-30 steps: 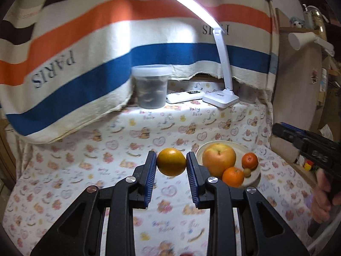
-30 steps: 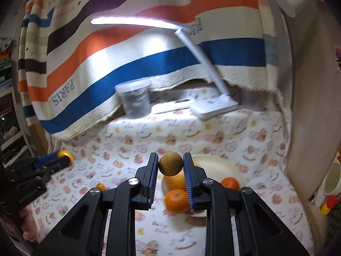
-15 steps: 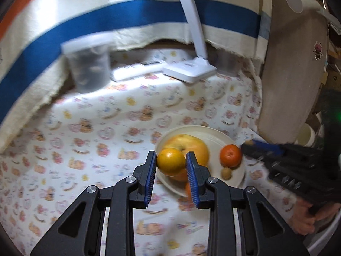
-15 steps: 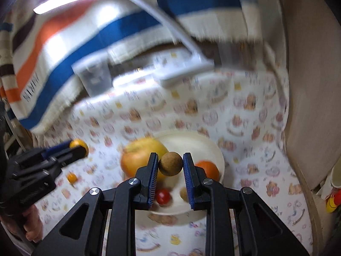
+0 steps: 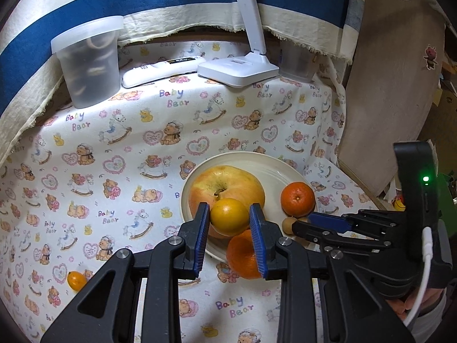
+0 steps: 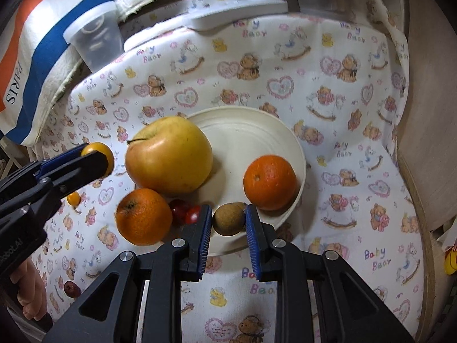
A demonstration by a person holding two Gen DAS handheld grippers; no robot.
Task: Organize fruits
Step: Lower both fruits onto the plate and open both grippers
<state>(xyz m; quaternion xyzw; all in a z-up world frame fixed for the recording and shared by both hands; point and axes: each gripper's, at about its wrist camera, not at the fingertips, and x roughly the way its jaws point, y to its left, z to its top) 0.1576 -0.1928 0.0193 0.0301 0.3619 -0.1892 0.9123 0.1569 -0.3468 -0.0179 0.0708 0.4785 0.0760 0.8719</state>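
The left hand-held gripper (image 5: 229, 219) clamps a yellow-orange citrus fruit (image 5: 229, 216) between its blue pads, above the near-left edge of a cream plate (image 5: 274, 168) on a desk covered with a teddy-bear print cloth (image 5: 120, 131). The right hand-held gripper (image 6: 228, 219) pinches a small brown round fruit (image 6: 228, 219), possibly a longan, over the plate's near rim. On the plate sit a large yellow-red apple (image 6: 169, 154) and an orange (image 6: 269, 182); a second orange (image 6: 143, 216) and two small red fruits (image 6: 185, 213) lie at its left edge, and a tiny kumquat (image 5: 76, 280) rests on the cloth well left of the plate.
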